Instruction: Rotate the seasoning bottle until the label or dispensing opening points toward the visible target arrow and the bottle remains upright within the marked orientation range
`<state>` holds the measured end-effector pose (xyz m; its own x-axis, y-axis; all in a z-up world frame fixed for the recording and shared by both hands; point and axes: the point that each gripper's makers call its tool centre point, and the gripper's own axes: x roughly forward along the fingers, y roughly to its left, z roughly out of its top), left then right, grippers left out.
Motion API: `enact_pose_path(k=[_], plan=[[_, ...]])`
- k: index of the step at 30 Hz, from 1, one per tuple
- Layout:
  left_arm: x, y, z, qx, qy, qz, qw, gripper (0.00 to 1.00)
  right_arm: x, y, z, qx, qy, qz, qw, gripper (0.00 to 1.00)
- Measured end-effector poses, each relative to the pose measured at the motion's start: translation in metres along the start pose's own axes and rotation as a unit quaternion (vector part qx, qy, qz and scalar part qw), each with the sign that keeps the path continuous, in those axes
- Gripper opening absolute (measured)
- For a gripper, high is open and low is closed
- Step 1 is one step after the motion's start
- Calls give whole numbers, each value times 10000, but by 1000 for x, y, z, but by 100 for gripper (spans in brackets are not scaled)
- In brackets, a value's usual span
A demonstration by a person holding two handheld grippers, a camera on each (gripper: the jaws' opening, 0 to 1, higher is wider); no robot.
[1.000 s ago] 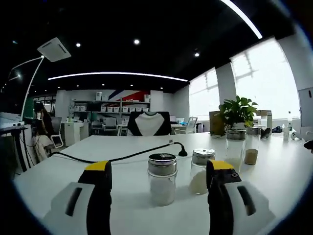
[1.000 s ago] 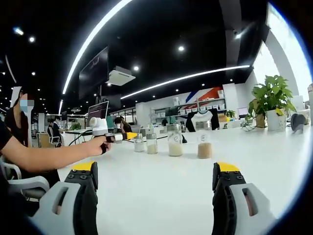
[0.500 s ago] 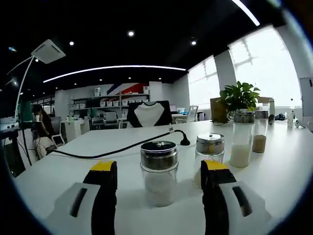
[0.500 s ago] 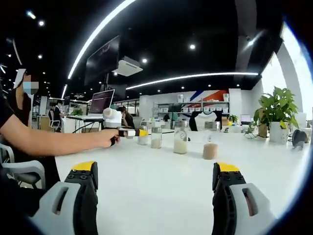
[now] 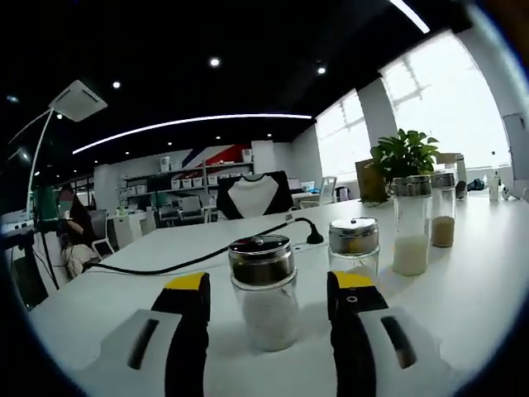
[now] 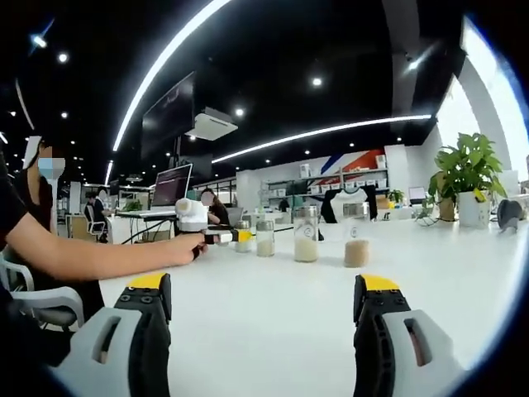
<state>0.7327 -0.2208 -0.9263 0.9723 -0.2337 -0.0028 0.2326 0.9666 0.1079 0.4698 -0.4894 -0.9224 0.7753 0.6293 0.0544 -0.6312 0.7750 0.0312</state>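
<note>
Left gripper [image 5: 269,289]: jaws spread, flanking but not touching the nearest seasoning bottle [image 5: 264,291], a clear glass jar with a chrome cap and white granules, upright on the white bench [image 5: 463,289]. A second short bottle [image 5: 354,246] stands just beyond the right jaw; two tall jars [image 5: 411,225] stand farther right, near a potted plant [image 5: 403,155]. A black cable [image 5: 198,265] crosses behind.

Right gripper [image 6: 260,310]: jaws wide apart over bare bench, holding nothing. This view shows a person's hand [image 6: 183,246] carrying the left gripper toward the bottle row, well ahead.
</note>
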Motion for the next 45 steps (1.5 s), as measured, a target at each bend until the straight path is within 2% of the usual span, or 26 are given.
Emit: enact_pose_path(k=[3, 5, 7, 11, 14, 18, 26, 29, 36, 42, 45], plan=[[0, 8, -3, 184, 18, 199, 9996, 53, 2, 3, -4, -40, 62, 20, 10000, 91], [1, 7, 1, -19, -103, 143, 9998, 52, 3, 3, -5, -103, 85, -1, 9999, 90], [2, 9, 3, 2, -162, 141, 9998, 48, 2, 3, -4, -84, 69, -4, 9999, 89], [6, 15, 4, 100, -183, 286, 9994, 47, 2, 4, -2, -55, 35, -4, 10000, 89], [8, 13, 7, 121, -239, 230, 9994, 39, 1, 3, 0, -48, 1, -35, 10000, 88], [9, 12, 6, 23, -221, 182, 9996, 35, 1, 2, -1, 49, -8, -49, 10000, 87], [8, 16, 6, -56, -117, 293, 9995, 34, 2, 5, 1, 14, -27, 0, 10000, 86], [7, 21, 7, -255, -96, 344, 9990, 34, 2, 5, 1, 34, -46, 14, 10000, 86], [4, 18, 8, -440, -95, 278, 9986, 34, 2, 7, 0, 25, -30, 34, 10000, 83], [-5, 13, 23, -294, -386, 269, 9985, 33, 1, 4, -2, -29, 12, -36, 10000, 80], [-10, 13, 30, -400, -558, 262, 9973, 33, -1, 1, 1, 71, -60, -38, 9999, 80]])
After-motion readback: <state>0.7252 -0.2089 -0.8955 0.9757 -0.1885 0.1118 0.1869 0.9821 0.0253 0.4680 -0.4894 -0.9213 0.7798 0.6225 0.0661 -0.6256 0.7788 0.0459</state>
